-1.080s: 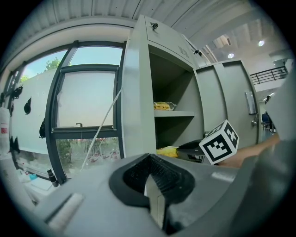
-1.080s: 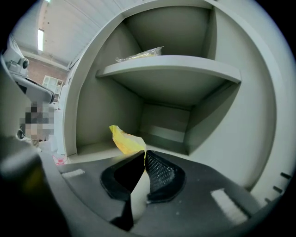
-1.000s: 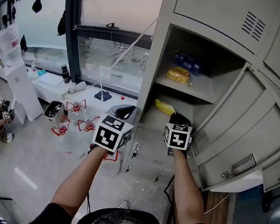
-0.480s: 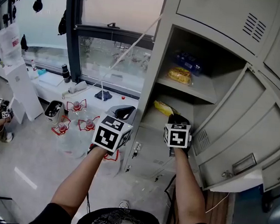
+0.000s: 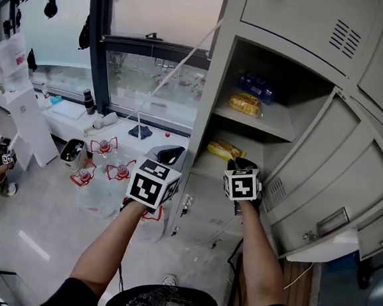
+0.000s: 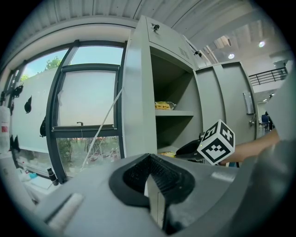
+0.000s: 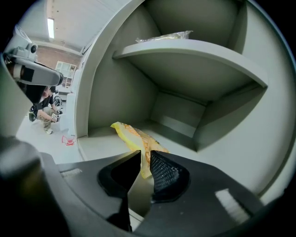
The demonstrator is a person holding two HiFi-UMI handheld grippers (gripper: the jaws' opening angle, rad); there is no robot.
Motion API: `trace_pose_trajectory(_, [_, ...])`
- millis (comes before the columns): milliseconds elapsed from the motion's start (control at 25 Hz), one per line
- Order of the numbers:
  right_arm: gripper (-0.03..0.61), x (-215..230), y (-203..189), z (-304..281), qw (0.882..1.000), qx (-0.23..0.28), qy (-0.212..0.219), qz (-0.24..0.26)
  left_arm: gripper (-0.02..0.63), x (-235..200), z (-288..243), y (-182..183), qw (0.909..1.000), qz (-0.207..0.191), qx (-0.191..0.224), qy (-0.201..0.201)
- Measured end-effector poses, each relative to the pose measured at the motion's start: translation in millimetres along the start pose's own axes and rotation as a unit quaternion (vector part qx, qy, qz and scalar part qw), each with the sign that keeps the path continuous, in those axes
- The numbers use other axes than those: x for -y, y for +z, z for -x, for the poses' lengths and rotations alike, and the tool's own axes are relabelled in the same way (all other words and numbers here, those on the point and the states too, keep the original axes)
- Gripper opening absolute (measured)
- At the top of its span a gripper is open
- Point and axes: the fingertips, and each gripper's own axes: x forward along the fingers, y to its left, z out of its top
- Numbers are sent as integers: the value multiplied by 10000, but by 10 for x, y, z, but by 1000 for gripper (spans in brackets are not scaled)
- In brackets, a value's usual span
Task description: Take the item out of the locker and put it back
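The left gripper [image 6: 155, 185] hangs outside the open locker [image 5: 209, 84], its jaws pressed together on nothing. The right gripper [image 7: 145, 169] reaches into the lower compartment and pinches the near end of a yellow snack bag [image 7: 132, 134], whose far end rests on the lower shelf [image 7: 99, 139]. Farther up, the upper shelf [image 5: 274, 126] carries another yellow bag [image 5: 244, 103] and a blue pack [image 5: 257, 87].

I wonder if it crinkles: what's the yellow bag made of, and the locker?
The yellow packet looks like thin plastic film, probably glossy: it creases where the right gripper pinches it. The locker looks like painted sheet metal, matte grey, with thin folded edges.
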Motion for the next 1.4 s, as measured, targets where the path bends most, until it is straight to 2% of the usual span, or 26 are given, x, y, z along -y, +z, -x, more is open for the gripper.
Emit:
trace_pose_trajectory(520, [95,-36,65,356,9993,224,-11,-297,2,47,188,27,10000,-11,13,-48])
trace_pose_trajectory(960, [83,-201,174,999,9952,640,65,-737,2,230,510,-49,9998,32,-62,-209])
trace_pose_trajectory(1400, [58,-308,309,1737,9887,1127,16,-985,2,384,809,-12,9996,29,50,-281])
